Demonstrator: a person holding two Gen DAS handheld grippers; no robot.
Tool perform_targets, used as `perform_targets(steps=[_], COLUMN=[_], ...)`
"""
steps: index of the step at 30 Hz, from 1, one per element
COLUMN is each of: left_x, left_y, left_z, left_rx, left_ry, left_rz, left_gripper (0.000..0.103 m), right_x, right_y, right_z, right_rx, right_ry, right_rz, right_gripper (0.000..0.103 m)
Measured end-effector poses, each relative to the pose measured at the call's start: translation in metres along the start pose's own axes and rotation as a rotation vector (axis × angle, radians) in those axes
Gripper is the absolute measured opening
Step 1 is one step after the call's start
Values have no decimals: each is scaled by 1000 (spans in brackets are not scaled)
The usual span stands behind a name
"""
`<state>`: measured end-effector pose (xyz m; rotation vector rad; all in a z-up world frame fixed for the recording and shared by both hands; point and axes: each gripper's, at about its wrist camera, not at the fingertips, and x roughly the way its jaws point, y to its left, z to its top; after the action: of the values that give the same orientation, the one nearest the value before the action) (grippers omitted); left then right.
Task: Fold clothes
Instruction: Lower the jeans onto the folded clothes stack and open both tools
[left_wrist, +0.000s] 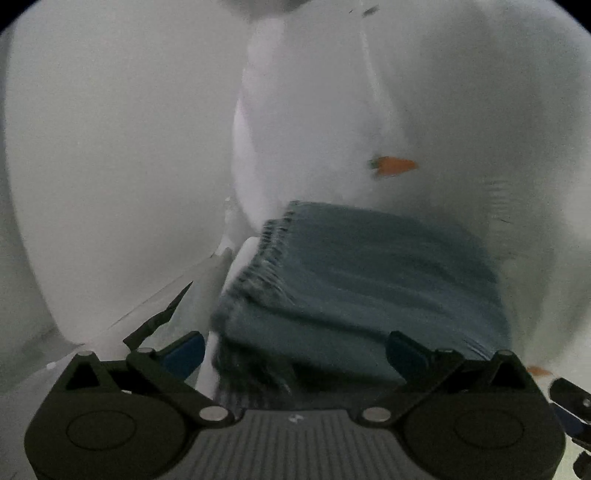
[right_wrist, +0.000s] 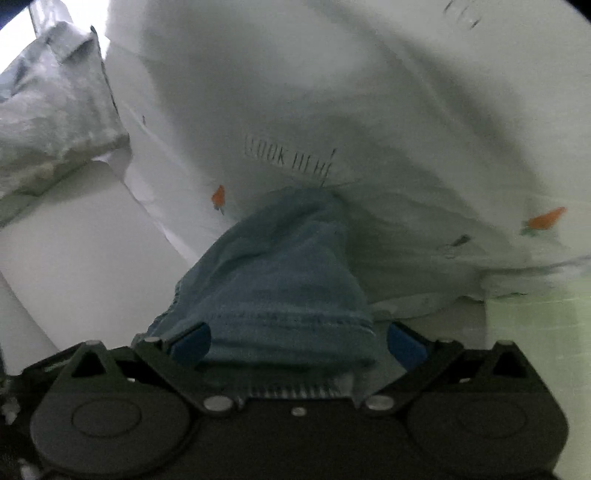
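Left wrist: left gripper (left_wrist: 295, 352) spread, denim (left_wrist: 354, 280) between pads, unpinched, on white sheet (left_wrist: 110, 147). Right gripper (right_wrist: 299, 345) likewise. Risk I judge: released fold slumps open, or a pad snags the hem.

Ahead of the left gripper (left_wrist: 294, 353), the blue garment (left_wrist: 362, 280) is smeared by motion blur, its near edge hidden behind the gripper body. The white fabric (left_wrist: 110, 166) beyond it is too soft to show folds. At that view's right edge, a dark part (left_wrist: 570, 398) is cut off. Ahead of the right gripper (right_wrist: 299, 346), the printed lettering (right_wrist: 288, 158) is only partly legible. The grey patterned cloth (right_wrist: 55, 110), upper left, runs off the frame.
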<state>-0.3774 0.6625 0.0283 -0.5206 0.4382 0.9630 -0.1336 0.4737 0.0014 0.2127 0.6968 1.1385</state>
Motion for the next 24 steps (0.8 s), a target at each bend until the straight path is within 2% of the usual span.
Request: perform_targets(steps=[5,13,19,24], left_x=[-77,-151,-194,-213], left_y=[-37,-65,-86,-101], left_z=[-46,-127,-180,-210], left_rx=[101,-17,-14,-24], left_ry=[-59,15,24,65], left_rz=[39,27,91,105], left_gripper=[103,103,103,103], right_x=[-66,-150,-201,-230], right_y=[6,2,-9,-22], right_z=[-29,-70,-97,-117], right_rx=[-115,-265,-345,-395], right_ry=[-13,46,92,130], right_rz=[-62,-84,-90,-116], right_gripper=[103,103,103,103])
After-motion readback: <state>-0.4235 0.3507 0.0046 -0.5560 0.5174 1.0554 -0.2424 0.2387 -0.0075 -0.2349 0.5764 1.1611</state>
